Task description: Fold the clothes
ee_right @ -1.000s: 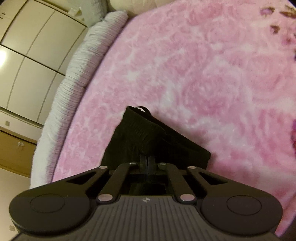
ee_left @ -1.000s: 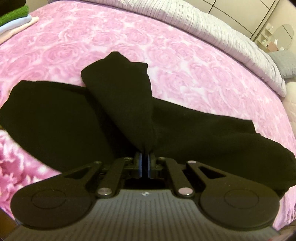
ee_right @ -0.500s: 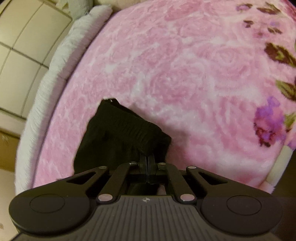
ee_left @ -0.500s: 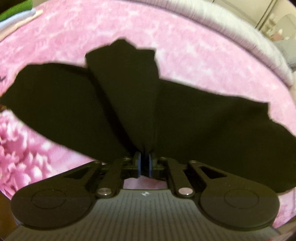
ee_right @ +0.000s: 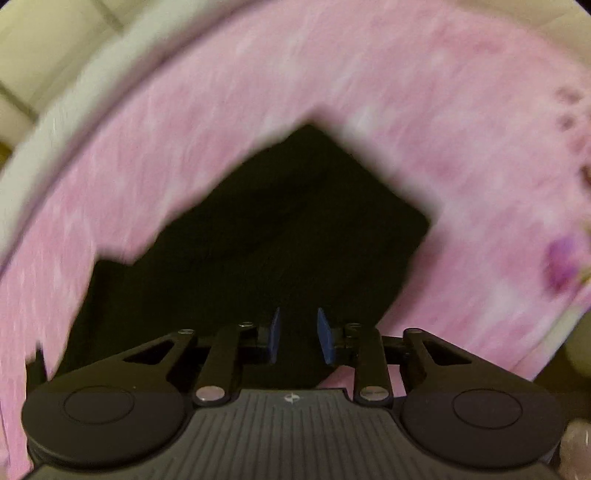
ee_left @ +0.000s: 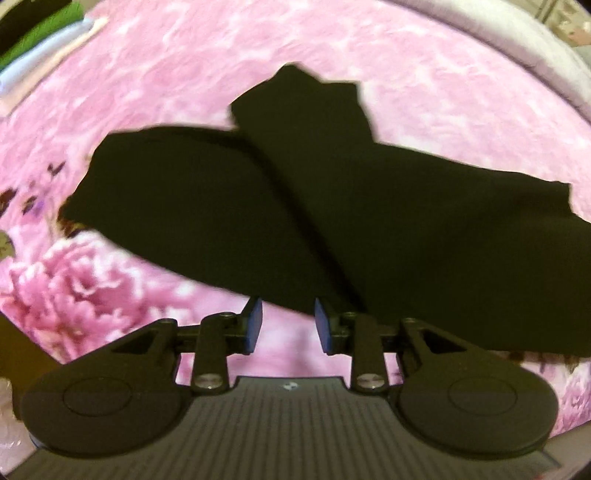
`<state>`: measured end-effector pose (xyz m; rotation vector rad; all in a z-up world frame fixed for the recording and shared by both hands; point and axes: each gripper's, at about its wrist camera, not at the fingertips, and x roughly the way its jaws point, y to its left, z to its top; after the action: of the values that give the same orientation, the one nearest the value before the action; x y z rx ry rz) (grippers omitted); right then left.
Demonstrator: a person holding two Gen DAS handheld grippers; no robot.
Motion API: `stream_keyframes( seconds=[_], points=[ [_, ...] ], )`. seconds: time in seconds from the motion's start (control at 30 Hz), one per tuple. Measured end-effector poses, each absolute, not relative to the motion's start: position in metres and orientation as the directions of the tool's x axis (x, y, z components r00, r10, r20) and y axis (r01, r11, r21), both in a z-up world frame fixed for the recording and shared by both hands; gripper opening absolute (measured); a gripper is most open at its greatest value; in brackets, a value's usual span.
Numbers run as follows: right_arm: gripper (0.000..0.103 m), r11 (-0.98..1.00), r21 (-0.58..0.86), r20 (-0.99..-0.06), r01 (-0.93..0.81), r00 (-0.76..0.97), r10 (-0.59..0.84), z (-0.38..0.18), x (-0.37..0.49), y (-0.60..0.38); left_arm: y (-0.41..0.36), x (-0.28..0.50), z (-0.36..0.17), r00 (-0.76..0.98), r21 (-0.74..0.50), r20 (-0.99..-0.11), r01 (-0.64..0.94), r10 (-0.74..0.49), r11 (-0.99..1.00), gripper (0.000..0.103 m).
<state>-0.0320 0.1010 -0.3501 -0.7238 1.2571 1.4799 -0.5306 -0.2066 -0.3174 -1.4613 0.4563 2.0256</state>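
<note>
A black garment lies spread on the pink rose-patterned blanket, with one flap folded over its middle. My left gripper hovers at the garment's near edge. Its jaws are opening, the blue pads stand apart, and only pink blanket shows between them. In the blurred right wrist view the same black garment fills the centre. My right gripper is above it, its jaws also opening. The cloth lies under the gap and neither pad presses on it.
A stack of folded clothes, green and white, sits at the far left of the bed. A white quilted cover borders the blanket at the back. Pale wardrobe doors stand beyond the bed's edge.
Both grippers were shut on folds of the black garment; now both have parted and let go. The cloth has dropped flat, and the right view has swung over the garment.
</note>
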Motion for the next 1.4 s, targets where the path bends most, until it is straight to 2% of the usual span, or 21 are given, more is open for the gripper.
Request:
stream_keyframes(
  seconds=[0.23, 0.3, 0.37, 0.43, 0.5, 0.53, 0.6, 0.67, 0.73, 0.83, 0.87, 0.9, 0.97, 1.07, 1.13, 1.17, 1.2, 1.23, 1.27, 1.3, 1.4],
  points=[
    [0.027, -0.160, 0.475, -0.843, -0.865, -0.499, 0.198, -0.350, -0.174, 0.088, -0.220, -0.609, -0.347, -0.164, -0.049, -0.965, -0.656, 0.206, -0.753, 0.027],
    [0.031, -0.190, 0.522, -0.822, -0.831, -0.550, 0.148, -0.355, -0.220, 0.082, -0.226, -0.636, -0.353, -0.158, -0.048, -0.966, -0.663, 0.203, -0.747, 0.037],
    [0.034, -0.216, 0.571, -0.795, -0.792, -0.599, 0.098, -0.360, -0.267, 0.076, -0.235, -0.661, -0.361, -0.143, -0.065, -0.966, -0.671, 0.215, -0.739, 0.040],
    [0.036, -0.246, 0.612, -0.765, -0.752, -0.641, 0.057, -0.367, -0.315, 0.070, -0.246, -0.683, -0.366, -0.112, -0.114, -0.961, -0.671, 0.252, -0.733, 0.035],
    [0.039, -0.268, 0.636, -0.745, -0.723, -0.666, 0.027, -0.374, -0.358, 0.065, -0.254, -0.700, -0.360, -0.110, -0.130, -0.957, -0.659, 0.267, -0.740, 0.019],
    [0.039, -0.276, 0.648, -0.735, -0.710, -0.678, 0.019, -0.377, -0.377, 0.065, -0.258, -0.706, -0.354, -0.124, -0.121, -0.957, -0.654, 0.263, -0.747, 0.020],
    [0.039, -0.276, 0.670, -0.715, -0.689, -0.699, 0.012, -0.381, -0.411, 0.066, -0.271, -0.719, -0.339, -0.175, -0.110, -0.944, -0.632, 0.280, -0.767, 0.041],
    [0.040, -0.257, 0.693, -0.696, -0.673, -0.718, 0.006, -0.386, -0.430, 0.069, -0.283, -0.733, -0.333, -0.189, -0.107, -0.942, -0.613, 0.277, -0.783, 0.040],
    [0.046, -0.211, 0.703, -0.697, -0.680, -0.717, -0.012, -0.399, -0.446, 0.069, -0.293, -0.743, -0.334, -0.173, -0.115, -0.947, -0.606, 0.271, -0.787, 0.040],
    [0.046, -0.124, 0.703, -0.709, -0.700, -0.703, -0.052, -0.424, -0.462, 0.068, -0.306, -0.751, -0.340, -0.153, -0.115, -0.956, -0.588, 0.250, -0.800, 0.040],
    [0.036, -0.108, 0.705, -0.708, -0.701, -0.704, -0.055, -0.429, -0.467, 0.068, -0.312, -0.753, -0.341, -0.147, -0.122, -0.958, -0.573, 0.248, -0.810, 0.039],
    [0.012, -0.102, 0.710, -0.704, -0.697, -0.708, -0.056, -0.431, -0.469, 0.067, -0.319, -0.755, -0.342, -0.138, -0.133, -0.959, -0.554, 0.248, -0.822, 0.039],
    [0.009, -0.147, 0.707, -0.702, -0.691, -0.711, -0.035, -0.424, -0.478, 0.063, -0.333, -0.755, -0.340, -0.128, -0.155, -0.958, -0.520, 0.256, -0.840, 0.039],
    [0.009, -0.457, 0.660, -0.678, -0.596, -0.735, -0.020, -0.377, -0.511, 0.035, -0.350, -0.757, -0.334, -0.119, -0.184, -0.956, -0.473, 0.269, -0.862, 0.039],
    [0.009, -0.629, 0.621, -0.652, -0.467, -0.754, -0.083, -0.348, -0.536, 0.001, -0.359, -0.759, -0.330, -0.117, -0.206, -0.952, -0.440, 0.283, -0.874, 0.039],
    [0.010, -0.665, 0.623, -0.642, -0.411, -0.755, -0.135, -0.341, -0.547, -0.017, -0.364, -0.760, -0.328, -0.116, -0.218, -0.950, -0.423, 0.291, -0.879, 0.039],
    [0.022, -0.693, 0.624, -0.639, -0.361, -0.747, -0.187, -0.337, -0.557, -0.036, -0.367, -0.760, -0.327, -0.112, -0.232, -0.947, -0.408, 0.301, -0.883, 0.039],
    [0.027, -0.707, 0.622, -0.652, -0.335, -0.721, -0.232, -0.338, -0.564, -0.054, -0.370, -0.761, -0.325, -0.109, -0.247, -0.944, -0.393, 0.312, -0.886, 0.039],
    [0.049, -0.724, 0.609, -0.675, -0.323, -0.691, -0.259, -0.340, -0.570, -0.071, -0.372, -0.760, -0.324, -0.107, -0.265, -0.939, -0.384, 0.327, -0.885, 0.039],
    [0.059, -0.736, 0.595, -0.699, -0.323, -0.661, -0.274, -0.345, -0.571, -0.087, -0.374, -0.760, -0.322, -0.104, -0.282, -0.934, -0.375, 0.342, -0.883, 0.039],
    [0.056, -0.730, 0.576, -0.759, -0.368, -0.574, -0.309, -0.359, -0.562, -0.116, -0.376, -0.755, -0.318, -0.086, -0.357, -0.908, -0.355, 0.411, -0.864, 0.039]
  ],
)
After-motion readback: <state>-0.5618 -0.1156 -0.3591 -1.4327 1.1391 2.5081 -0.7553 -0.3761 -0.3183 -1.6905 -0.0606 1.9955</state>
